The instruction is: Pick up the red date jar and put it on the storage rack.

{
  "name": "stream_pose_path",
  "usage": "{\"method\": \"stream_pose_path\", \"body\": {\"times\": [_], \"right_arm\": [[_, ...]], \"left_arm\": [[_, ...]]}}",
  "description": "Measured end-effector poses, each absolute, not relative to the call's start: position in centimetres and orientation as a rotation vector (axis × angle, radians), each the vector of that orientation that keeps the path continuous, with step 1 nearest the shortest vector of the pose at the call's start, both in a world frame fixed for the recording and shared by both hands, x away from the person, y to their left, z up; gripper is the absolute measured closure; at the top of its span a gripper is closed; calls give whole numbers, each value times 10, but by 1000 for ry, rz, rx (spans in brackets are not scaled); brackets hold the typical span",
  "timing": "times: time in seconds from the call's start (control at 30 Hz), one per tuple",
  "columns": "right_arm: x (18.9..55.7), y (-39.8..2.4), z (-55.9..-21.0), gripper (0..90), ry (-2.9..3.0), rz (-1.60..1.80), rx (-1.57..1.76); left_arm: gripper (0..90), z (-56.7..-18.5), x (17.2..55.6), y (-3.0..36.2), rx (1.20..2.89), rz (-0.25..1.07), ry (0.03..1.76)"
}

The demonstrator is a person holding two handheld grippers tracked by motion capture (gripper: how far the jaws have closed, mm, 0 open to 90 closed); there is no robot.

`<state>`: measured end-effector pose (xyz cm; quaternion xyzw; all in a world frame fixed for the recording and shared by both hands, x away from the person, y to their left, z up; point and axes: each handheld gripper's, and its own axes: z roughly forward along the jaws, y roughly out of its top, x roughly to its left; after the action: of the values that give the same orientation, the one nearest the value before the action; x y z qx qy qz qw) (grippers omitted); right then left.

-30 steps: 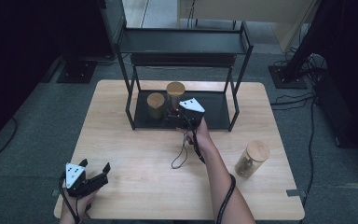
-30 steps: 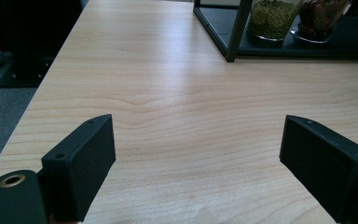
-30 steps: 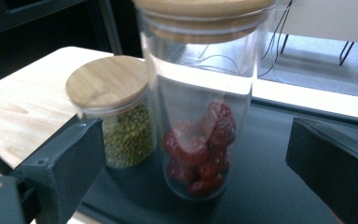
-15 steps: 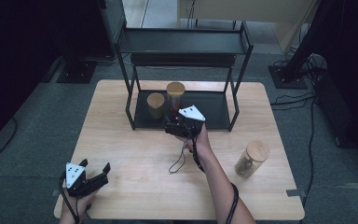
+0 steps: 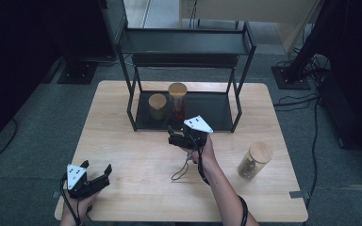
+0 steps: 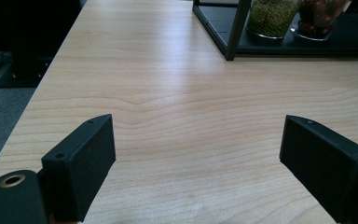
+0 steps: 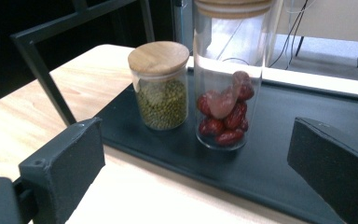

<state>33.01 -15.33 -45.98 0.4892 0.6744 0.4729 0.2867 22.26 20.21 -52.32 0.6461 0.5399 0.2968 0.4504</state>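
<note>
At the near left corner of the pale wooden table (image 5: 136, 160), our left gripper (image 5: 96, 175) rests with its jaws spread wide and nothing between them. Farther right, on the black metal rack's lower shelf (image 5: 214, 106), stand a short glass jar of green beans with a round wooden lid (image 7: 161, 86) and, just beside it, a tall glass jar of red dates (image 7: 226, 79). Our right gripper (image 5: 175, 137) hangs just in front of the shelf, jaws wide and empty. Near the right edge waits a third wooden-lidded glass jar (image 5: 254, 160). We judge that one next: smooth glass wants a level, centred squeeze below the lid.
</note>
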Motion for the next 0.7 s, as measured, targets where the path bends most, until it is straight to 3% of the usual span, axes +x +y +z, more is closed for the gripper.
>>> {"method": "stream_pose_path", "body": {"times": [0.7], "right_arm": [[293, -170, -468, 35, 1848, 1222, 1298]], "left_arm": [[106, -523, 223, 202, 1604, 725, 1332]]}}
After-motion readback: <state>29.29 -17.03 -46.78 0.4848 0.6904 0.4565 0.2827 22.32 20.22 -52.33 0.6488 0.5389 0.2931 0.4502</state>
